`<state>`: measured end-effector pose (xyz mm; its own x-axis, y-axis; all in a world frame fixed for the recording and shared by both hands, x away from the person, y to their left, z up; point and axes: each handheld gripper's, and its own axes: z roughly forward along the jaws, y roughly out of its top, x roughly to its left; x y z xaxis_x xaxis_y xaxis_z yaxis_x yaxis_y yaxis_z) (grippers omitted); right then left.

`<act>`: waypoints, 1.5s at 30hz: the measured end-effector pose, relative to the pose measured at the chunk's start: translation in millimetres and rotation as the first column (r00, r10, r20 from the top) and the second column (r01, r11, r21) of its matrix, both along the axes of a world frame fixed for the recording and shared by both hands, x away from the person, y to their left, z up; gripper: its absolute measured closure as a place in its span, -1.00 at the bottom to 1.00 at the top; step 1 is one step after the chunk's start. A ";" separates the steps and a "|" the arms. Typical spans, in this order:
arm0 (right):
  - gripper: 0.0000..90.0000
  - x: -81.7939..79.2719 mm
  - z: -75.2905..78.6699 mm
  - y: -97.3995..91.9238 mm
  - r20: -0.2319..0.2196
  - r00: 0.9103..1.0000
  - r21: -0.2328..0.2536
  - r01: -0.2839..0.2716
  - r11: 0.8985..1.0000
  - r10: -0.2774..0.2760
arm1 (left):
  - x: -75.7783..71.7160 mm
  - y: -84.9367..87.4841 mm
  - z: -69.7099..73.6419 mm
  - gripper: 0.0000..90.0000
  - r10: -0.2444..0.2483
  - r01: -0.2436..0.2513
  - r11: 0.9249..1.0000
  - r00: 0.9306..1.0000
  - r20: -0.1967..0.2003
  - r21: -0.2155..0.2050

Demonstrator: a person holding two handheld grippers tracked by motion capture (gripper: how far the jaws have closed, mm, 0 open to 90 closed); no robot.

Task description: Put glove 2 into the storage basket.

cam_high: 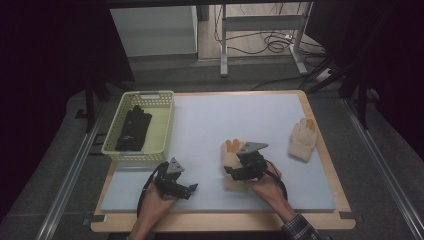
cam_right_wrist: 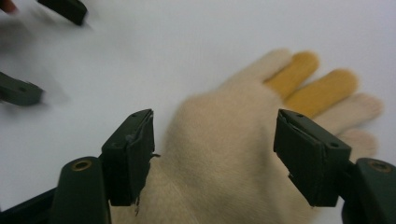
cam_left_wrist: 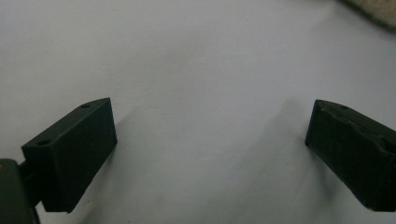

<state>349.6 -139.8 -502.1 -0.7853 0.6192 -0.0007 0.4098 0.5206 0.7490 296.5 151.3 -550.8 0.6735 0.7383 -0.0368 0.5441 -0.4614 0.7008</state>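
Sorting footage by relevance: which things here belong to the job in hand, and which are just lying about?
In the job:
- cream glove between the open right gripper fingers
- second cream glove
- yellow basket holding black gloves

Lying about:
- cables on the floor

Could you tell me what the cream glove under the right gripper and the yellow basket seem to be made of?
The glove looks like soft knitted fleece or wool: fuzzy matte nap, with two orange-yellow fingers. The basket looks like moulded plastic: pale yellow, rigid slotted walls, faint sheen.
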 end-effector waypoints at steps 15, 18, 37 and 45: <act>0.57 -11.0 -22.5 -60.4 -0.059 0.996 -0.016 0.063 0.998 -0.064 | -0.1 -0.1 -0.1 -0.95 0.001 -0.001 1.000 1.000 -0.001 -0.001; 0.56 -16.8 -27.5 -56.9 -0.043 0.998 0.004 0.050 0.999 -0.050 | 0.0 -0.1 -0.1 -0.95 0.001 -0.001 1.000 1.000 -0.001 -0.001; 0.27 37.2 18.9 -152.9 0.022 0.959 -0.007 0.281 0.960 -0.281 | 0.0 -0.1 0.0 -0.95 0.002 -0.002 1.000 1.000 -0.002 -0.002; 0.18 65.1 23.6 -202.4 0.043 0.914 -0.018 0.404 0.915 -0.403 | 0.1 0.0 -0.1 -0.95 0.002 -0.002 1.000 1.000 -0.002 -0.002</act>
<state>414.7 -342.2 -478.6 -0.4677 0.8827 -0.0459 0.5611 0.3367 0.7562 296.6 151.2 -550.9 0.6720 0.7394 -0.0398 0.5466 -0.4590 0.7004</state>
